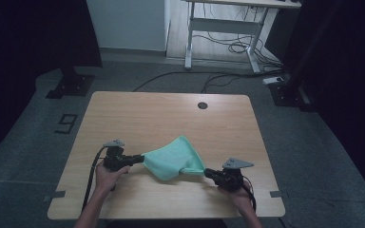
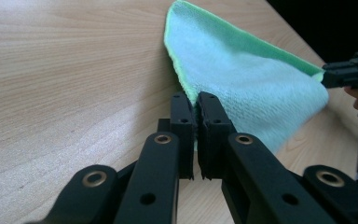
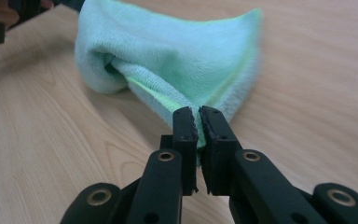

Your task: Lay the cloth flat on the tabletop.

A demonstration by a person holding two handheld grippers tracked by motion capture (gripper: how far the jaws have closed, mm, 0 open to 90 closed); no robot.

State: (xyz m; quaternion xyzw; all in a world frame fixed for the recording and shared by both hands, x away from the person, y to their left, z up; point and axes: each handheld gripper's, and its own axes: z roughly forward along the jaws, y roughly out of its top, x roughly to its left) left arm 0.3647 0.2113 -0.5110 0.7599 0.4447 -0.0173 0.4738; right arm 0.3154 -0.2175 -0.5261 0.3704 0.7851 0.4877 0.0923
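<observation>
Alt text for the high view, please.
Two hand-held grippers pinch opposite corners of a green cloth over a wooden table: left gripper and right gripper, both with jaws shut on it.

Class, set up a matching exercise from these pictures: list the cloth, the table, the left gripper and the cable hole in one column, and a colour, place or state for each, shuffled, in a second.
1 cloth
2 table
3 left gripper
4 cable hole

a light wood
b shut on the cloth's edge
c mint green
d near the far edge

Pairs: 1-c, 2-a, 3-b, 4-d
</observation>
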